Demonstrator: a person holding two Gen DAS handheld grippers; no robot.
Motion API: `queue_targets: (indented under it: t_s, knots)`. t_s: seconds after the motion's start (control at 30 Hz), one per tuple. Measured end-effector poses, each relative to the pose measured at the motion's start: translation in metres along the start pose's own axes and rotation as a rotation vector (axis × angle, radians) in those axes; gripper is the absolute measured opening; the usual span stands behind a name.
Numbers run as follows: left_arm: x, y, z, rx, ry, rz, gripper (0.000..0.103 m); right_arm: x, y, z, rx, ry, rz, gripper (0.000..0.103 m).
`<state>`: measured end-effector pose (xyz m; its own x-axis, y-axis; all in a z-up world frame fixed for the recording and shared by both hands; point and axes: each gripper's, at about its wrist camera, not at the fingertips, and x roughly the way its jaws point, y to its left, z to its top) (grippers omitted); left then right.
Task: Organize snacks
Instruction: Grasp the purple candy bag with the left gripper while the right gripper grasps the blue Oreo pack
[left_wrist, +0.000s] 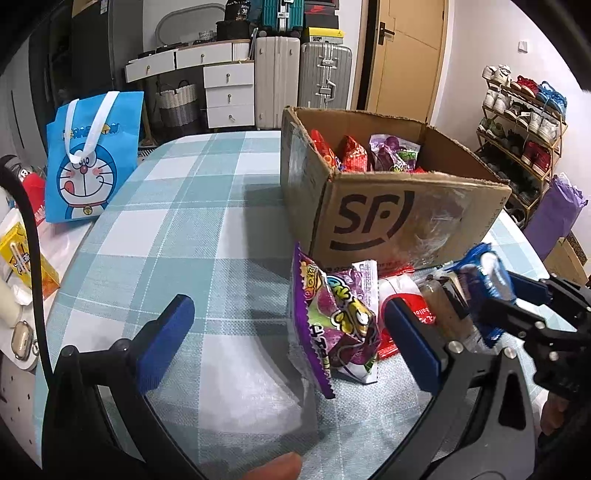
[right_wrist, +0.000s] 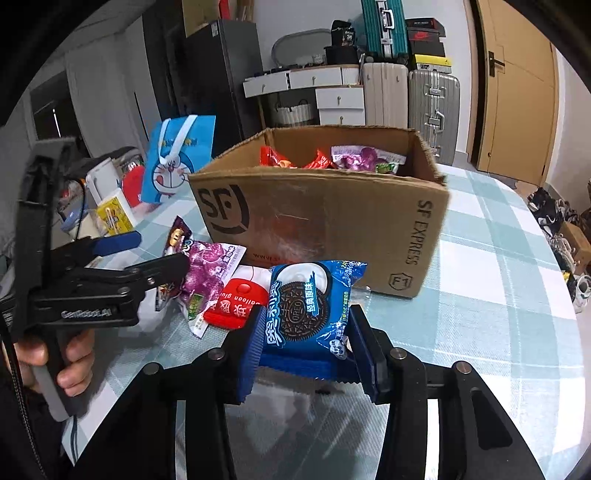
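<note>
My right gripper (right_wrist: 304, 332) is shut on a blue Oreo packet (right_wrist: 306, 306) and holds it just above the checked tablecloth, in front of the open SF cardboard box (right_wrist: 332, 214). Red and purple snack packets (right_wrist: 347, 157) lie inside the box. My left gripper (left_wrist: 288, 343) stands open low over the table. A purple candy packet (left_wrist: 332, 325) sits between its fingers, untouched. A red packet (left_wrist: 406, 317) and another purple one (right_wrist: 210, 269) lie beside it at the foot of the box (left_wrist: 388, 206). In the left wrist view, the right gripper (left_wrist: 487, 284) shows at the right with the Oreo packet (left_wrist: 480, 266).
A blue Doraemon bag (left_wrist: 92, 158) stands at the table's far left. A yellow carton (left_wrist: 22, 258) and a white kettle (right_wrist: 101, 181) sit on a side surface to the left. Suitcases (left_wrist: 295, 77), drawers and a shoe rack (left_wrist: 524, 122) line the room behind.
</note>
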<state>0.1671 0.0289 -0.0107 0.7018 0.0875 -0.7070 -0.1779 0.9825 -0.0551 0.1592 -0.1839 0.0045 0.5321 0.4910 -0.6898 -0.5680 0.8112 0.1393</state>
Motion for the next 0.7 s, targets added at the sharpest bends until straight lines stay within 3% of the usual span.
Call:
queue_targets:
  t_s: [0.27,0.33,0.47,0.57,0.63,0.7]
  knots:
    - [0.014,-0.011,-0.007,0.017,0.038,-0.021,0.102,-0.013,-0.014,-0.002,0.028,-0.021,0.006,0.045]
    - [0.016,-0.012,-0.008,0.017,0.051,-0.035,0.096,-0.013,-0.016,-0.003,0.031,-0.016,0.010,0.045]
    - [0.022,-0.011,-0.011,0.001,0.078,-0.078,0.072,-0.014,-0.018,-0.002,0.036,-0.021,0.011,0.045]
    - [0.022,-0.010,-0.012,-0.008,0.077,-0.114,0.062,-0.014,-0.016,0.001,0.038,-0.027,0.012,0.045]
    - [0.021,-0.010,-0.012,-0.011,0.069,-0.118,0.051,-0.014,-0.014,0.002,0.039,-0.030,0.014,0.045]
    - [0.019,-0.009,-0.012,-0.011,0.059,-0.109,0.049,-0.015,-0.014,0.001,0.035,-0.031,0.013,0.045]
